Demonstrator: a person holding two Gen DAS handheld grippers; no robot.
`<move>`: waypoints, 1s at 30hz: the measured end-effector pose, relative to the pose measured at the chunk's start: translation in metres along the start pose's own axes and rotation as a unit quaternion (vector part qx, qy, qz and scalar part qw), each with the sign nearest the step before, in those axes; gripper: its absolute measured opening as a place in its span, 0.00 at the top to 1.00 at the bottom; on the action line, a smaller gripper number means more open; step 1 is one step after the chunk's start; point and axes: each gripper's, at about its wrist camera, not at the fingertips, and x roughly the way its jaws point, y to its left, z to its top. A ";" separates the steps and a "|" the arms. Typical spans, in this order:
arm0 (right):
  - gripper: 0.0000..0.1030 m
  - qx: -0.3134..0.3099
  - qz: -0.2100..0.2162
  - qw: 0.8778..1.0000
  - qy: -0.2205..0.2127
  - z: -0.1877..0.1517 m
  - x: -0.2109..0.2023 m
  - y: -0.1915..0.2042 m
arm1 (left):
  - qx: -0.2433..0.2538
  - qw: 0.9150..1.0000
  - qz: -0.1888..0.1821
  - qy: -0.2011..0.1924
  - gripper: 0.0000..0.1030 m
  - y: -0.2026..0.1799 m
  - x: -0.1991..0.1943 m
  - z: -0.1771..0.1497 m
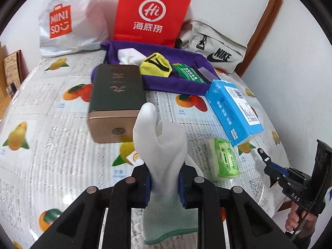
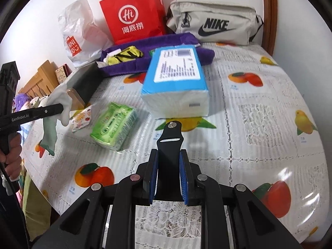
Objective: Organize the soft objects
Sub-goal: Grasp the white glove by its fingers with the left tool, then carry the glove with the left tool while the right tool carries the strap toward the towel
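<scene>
My left gripper (image 1: 164, 184) is shut on a white glove (image 1: 164, 145) with a green cuff. It holds the glove above the table, fingers pointing up and cuff hanging below the jaws. The right wrist view shows that gripper (image 2: 60, 109) and the glove (image 2: 59, 99) at the left. My right gripper (image 2: 169, 154) is shut on a black watch strap (image 2: 170, 137) that sticks out forward. A purple cloth tray (image 1: 186, 85) at the back holds a yellow-and-black fabric piece (image 1: 155, 65) and a green packet (image 1: 188, 72). A blue tissue pack (image 2: 176, 76) and a green wipes pack (image 2: 114, 124) lie on the table.
A dark green and gold box (image 1: 116, 99) lies left of centre, with a small sachet (image 2: 82, 119) beside it. A red paper bag (image 1: 151, 12), a white plastic bag (image 1: 68, 18) and a grey Nike pouch (image 2: 213, 25) stand against the back wall. The fruit-print tablecloth (image 2: 259, 114) covers the table.
</scene>
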 end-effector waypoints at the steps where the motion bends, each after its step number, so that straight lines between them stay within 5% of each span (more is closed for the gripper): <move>1: 0.81 -0.001 0.001 1.000 -0.003 0.001 -0.003 0.001 | -0.001 1.000 0.001 -0.003 0.81 0.001 -0.004 -0.001; 18: 0.81 -0.026 0.013 0.997 -0.067 0.055 -0.053 0.023 | -0.026 0.998 0.031 -0.049 0.81 0.011 -0.057 0.024; 30: 0.81 -0.036 0.032 0.996 -0.081 0.103 -0.047 0.035 | -0.019 0.997 0.032 -0.064 0.81 0.006 -0.062 0.059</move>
